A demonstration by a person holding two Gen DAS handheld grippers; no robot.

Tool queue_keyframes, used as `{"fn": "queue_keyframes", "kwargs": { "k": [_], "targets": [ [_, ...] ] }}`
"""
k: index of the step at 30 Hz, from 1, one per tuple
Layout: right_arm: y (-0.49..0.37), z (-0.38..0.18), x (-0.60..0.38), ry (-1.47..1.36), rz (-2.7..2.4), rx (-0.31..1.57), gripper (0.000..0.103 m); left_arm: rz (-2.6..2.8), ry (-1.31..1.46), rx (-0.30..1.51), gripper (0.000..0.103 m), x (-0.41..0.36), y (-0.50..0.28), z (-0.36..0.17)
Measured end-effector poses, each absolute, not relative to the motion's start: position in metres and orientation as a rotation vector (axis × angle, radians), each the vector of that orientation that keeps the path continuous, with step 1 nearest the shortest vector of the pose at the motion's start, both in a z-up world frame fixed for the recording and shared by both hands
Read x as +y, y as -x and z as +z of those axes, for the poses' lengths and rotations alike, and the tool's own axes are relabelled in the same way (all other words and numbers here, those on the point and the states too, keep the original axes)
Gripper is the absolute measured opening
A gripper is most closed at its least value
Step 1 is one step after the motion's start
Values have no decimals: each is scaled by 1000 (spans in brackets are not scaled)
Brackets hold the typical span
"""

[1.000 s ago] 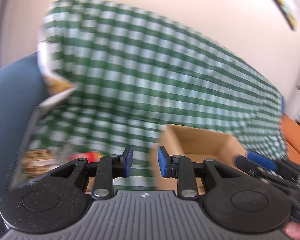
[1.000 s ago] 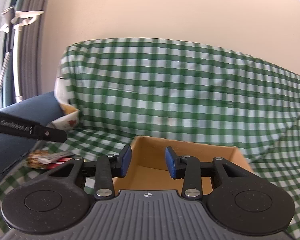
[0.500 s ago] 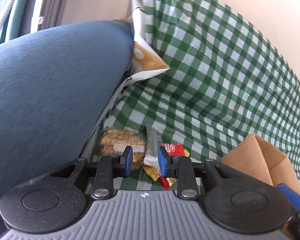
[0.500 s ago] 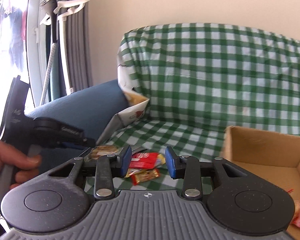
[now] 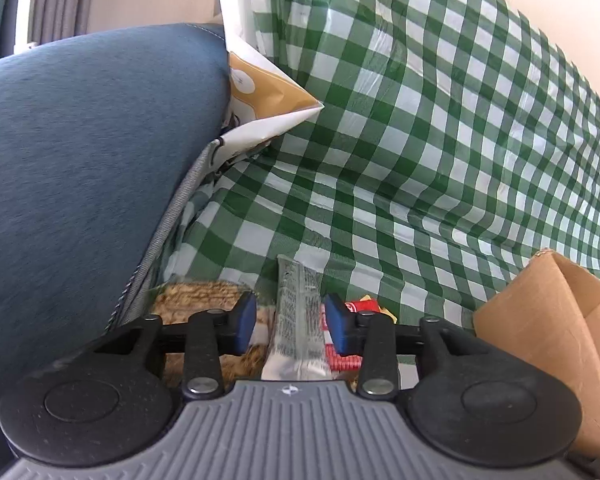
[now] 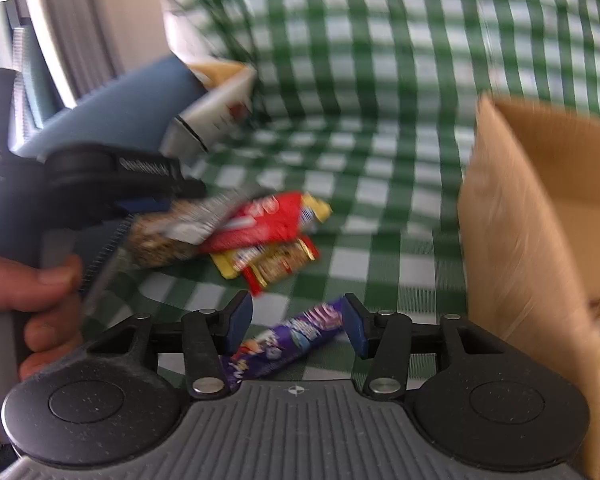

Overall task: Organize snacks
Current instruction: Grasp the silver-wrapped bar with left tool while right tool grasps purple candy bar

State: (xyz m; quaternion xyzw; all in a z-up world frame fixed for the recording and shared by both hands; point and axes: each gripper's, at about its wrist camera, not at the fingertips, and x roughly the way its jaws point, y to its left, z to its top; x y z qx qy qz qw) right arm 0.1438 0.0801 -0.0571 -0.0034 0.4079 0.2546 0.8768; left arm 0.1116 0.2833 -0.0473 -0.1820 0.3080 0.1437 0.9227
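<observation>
Both grippers point down at a heap of snacks on a green-checked cloth (image 5: 420, 152). Between the blue pads of the left gripper (image 5: 291, 324) lies a silver wrapper (image 5: 298, 320) with dark print, long and narrow, running away from the camera; the jaws are opening at a middling width and the pads stand clear of it on both sides. Just left of it sits a clear-wrapped oat bar (image 5: 198, 300), just right a red packet (image 5: 362, 306), partly hidden.

In the right view, the right gripper (image 6: 297, 326) hangs over a purple wrapped bar (image 6: 288, 338) lying slantwise between its pads; its jaws are also opening, gripping nothing. Only this blurred view shows the whole heap: the red packet (image 6: 260, 220) on a yellow-and-red one (image 6: 272, 262), with the left gripper (image 6: 140, 176) and the hand (image 6: 32, 304) holding it at the left. A cardboard box (image 6: 512, 224) stands to the right, a blue cushion (image 5: 80, 160) to the left.
</observation>
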Motion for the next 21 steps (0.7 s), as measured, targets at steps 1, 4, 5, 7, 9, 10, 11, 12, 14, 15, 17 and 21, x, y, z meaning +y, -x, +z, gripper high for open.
{"fn": "queue_keyframes", "kwargs": {
  "k": [1,4,5,7,9,10,11,12,14,15,17,21],
  "targets": [
    [-147,-63,81,-5,526,877,53,287,370,637,43,283,-116,-49],
    [-153,-76,84,-8,520,921,53,271,337,677,50,277,-132,-58],
    [-154,-79,86,-2,517,936,53,268,313,699,51,274,-137,-61],
    [-156,-84,88,10,511,959,53,279,238,737,51,265,-146,-68],
    [-157,-89,90,34,501,981,53,285,177,750,50,256,-150,-71],
    [-157,-90,90,43,500,987,52,285,161,754,42,253,-151,-72],
    [-156,-90,90,51,502,982,50,279,163,763,34,252,-152,-72],
    [-155,-89,90,65,501,976,48,274,184,781,34,253,-153,-74],
    [-154,-90,88,90,496,966,34,283,203,790,31,256,-151,-76],
    [-153,-90,87,94,493,963,29,290,204,791,28,257,-149,-75],
    [-153,-89,82,84,501,966,20,300,232,791,26,260,-143,-73],
    [-141,-82,77,84,529,946,19,306,287,784,25,262,-123,-61]
  ]
}}
